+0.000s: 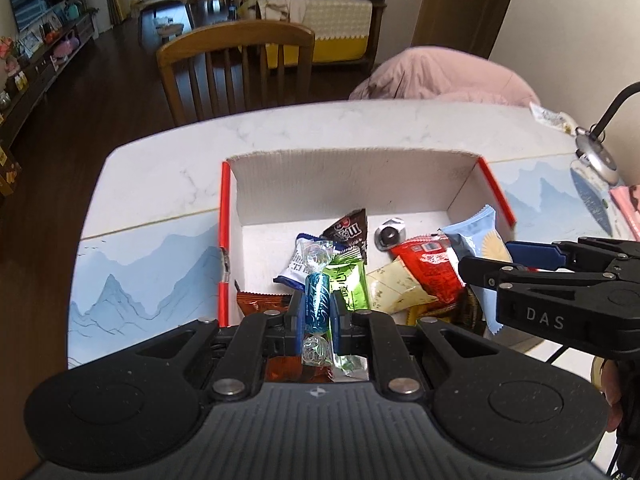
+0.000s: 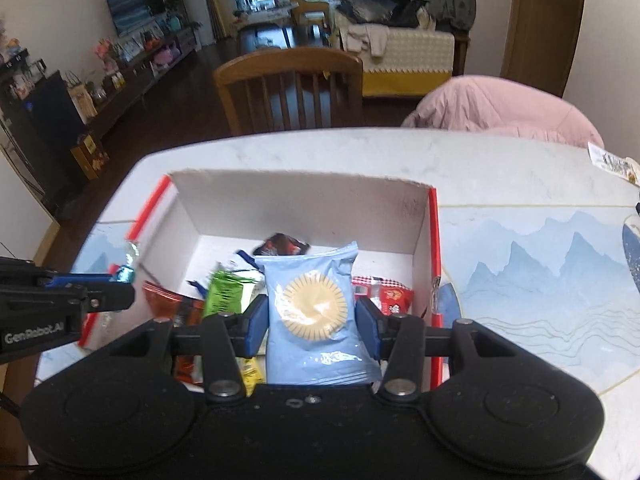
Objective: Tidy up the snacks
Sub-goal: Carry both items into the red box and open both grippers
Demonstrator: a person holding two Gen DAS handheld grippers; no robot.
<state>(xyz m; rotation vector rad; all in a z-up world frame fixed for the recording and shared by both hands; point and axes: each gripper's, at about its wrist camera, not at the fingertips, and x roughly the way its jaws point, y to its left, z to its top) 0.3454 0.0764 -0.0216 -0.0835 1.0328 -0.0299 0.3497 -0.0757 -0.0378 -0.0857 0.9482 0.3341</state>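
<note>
Marble table (image 1: pixel 168 168), cardboard box (image 1: pixel 352 184); left tongs (image 1: pixel 316 312) pinch foil candy (image 1: pixel 317 300), right tongs (image 2: pixel 312 324) apparently clamp glossy biscuit packet (image 2: pixel 314 308).

**Home, open dining/living room**

Marble-look surface (image 1: pixel 320 128) with a wooden dining chair (image 1: pixel 236 68) behind. Beyond: sofa (image 2: pixel 408 56) piled with clothes, wall TV (image 2: pixel 134 2) over a low cabinet (image 1: pixel 44 68), dark wood floor, windows.

White marble-look bench (image 1: pixel 168 168), with a blue mountain-print mat (image 2: pixel 540 280) spread across its near side. An open red-and-white box (image 1: pixel 360 184) sits on it, and a small wrapper (image 2: pixel 612 162) lies at the far right edge.
</note>
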